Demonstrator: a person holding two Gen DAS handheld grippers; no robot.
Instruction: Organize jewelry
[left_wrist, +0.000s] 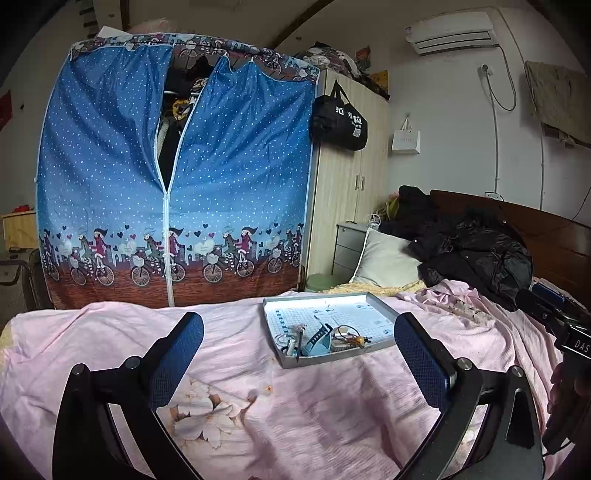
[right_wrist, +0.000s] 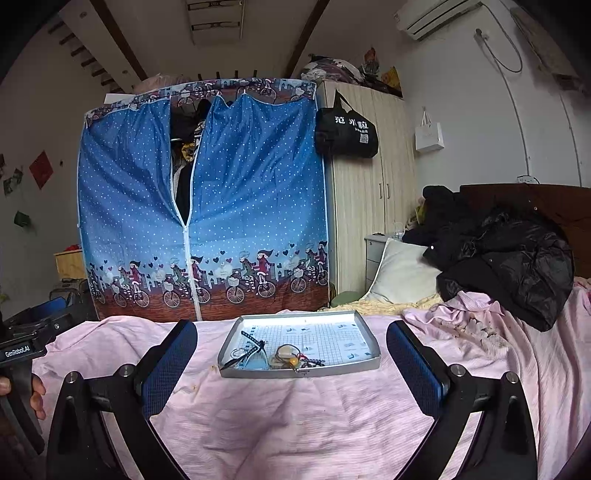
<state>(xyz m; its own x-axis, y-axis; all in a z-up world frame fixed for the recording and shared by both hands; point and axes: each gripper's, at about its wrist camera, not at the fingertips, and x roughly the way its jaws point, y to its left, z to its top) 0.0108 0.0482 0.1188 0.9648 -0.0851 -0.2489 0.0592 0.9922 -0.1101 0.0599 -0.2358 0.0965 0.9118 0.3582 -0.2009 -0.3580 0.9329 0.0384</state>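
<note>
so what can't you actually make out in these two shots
- Jewelry pile in the tray: too small and tangled in both wrist views to name single pieces.
- Wardrobe contents: curtain hides all but a dark gap.
- Right gripper: cut by the left view's edge.
- Bed under the black coat: covered.

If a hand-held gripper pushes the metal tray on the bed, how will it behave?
The tray looks thin, so probably light. It lies on a soft wrinkled pink sheet, so it may catch or tilt. The small jewelry heaped near its front edge would likely slide.
</note>
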